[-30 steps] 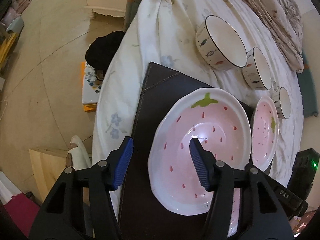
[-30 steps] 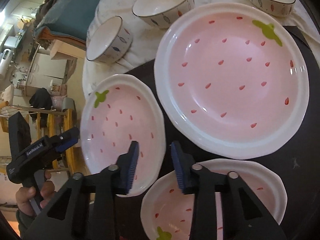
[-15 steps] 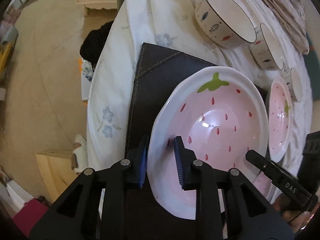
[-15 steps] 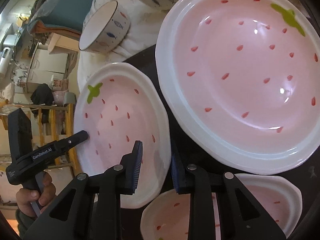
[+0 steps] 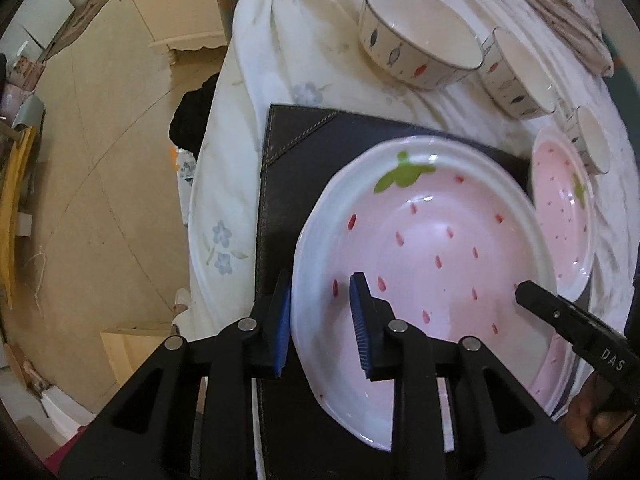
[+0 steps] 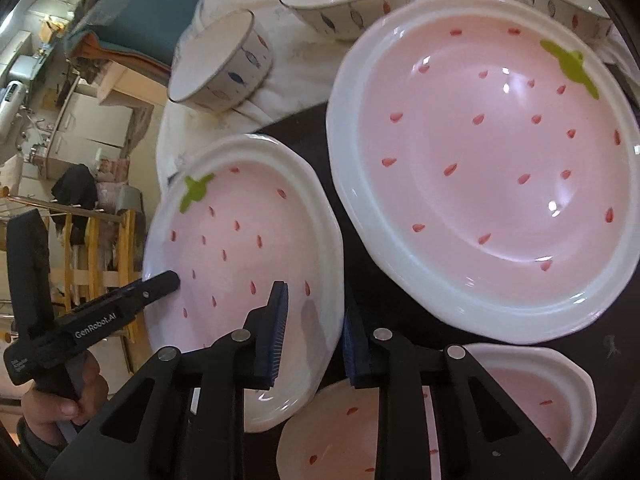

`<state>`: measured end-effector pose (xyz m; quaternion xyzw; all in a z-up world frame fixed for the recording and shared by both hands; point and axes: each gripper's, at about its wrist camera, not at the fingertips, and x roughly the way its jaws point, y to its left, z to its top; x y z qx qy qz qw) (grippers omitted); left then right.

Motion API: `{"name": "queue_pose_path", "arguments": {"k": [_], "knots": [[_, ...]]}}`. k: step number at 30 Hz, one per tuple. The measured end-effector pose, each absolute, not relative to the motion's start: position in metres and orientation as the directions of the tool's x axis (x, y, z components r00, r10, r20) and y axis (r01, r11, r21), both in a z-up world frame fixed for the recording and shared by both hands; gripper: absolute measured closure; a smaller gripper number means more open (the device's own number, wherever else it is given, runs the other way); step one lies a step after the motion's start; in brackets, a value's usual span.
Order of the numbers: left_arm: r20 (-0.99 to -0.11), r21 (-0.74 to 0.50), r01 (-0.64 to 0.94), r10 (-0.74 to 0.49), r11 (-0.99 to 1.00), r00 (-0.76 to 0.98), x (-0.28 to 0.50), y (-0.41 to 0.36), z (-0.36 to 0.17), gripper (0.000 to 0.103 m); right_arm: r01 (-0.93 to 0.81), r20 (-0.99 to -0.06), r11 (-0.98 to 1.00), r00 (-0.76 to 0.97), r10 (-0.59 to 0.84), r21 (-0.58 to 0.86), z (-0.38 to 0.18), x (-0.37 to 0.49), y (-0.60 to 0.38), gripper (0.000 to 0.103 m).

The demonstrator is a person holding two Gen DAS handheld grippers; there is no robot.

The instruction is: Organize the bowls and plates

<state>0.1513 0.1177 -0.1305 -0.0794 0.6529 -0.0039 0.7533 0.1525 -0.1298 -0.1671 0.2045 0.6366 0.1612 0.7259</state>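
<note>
Left gripper (image 5: 320,316) clamps large strawberry plate's (image 5: 424,264) rim.

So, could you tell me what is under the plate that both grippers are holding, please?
Under the held plate part of another strawberry plate shows, and the dark mat. How far that plate reaches beneath is covered.

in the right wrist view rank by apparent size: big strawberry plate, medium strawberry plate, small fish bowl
1. big strawberry plate
2. medium strawberry plate, nearer the camera yet looks smaller
3. small fish bowl, farther away, so its true size is less sure
</note>
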Motion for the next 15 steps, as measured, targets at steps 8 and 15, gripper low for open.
{"name": "queue_pose_path", "arguments": {"k": [8,15], "knots": [[-0.975,-0.102,-0.063,-0.087,0.993,0.202,0.143,0.108,-0.107,0.080,-0.044,-0.872,0.889,0.181,0.455,0.455,-0.137,0.143,-0.126,0.081],[-0.964,-0.110,-0.032,-0.098,0.993,0.247,0.127,0.097,-0.086,0.080,-0.049,-0.842,0.872,0.239,0.484,0.487,-0.120,0.136,-0.141,0.083]]}}
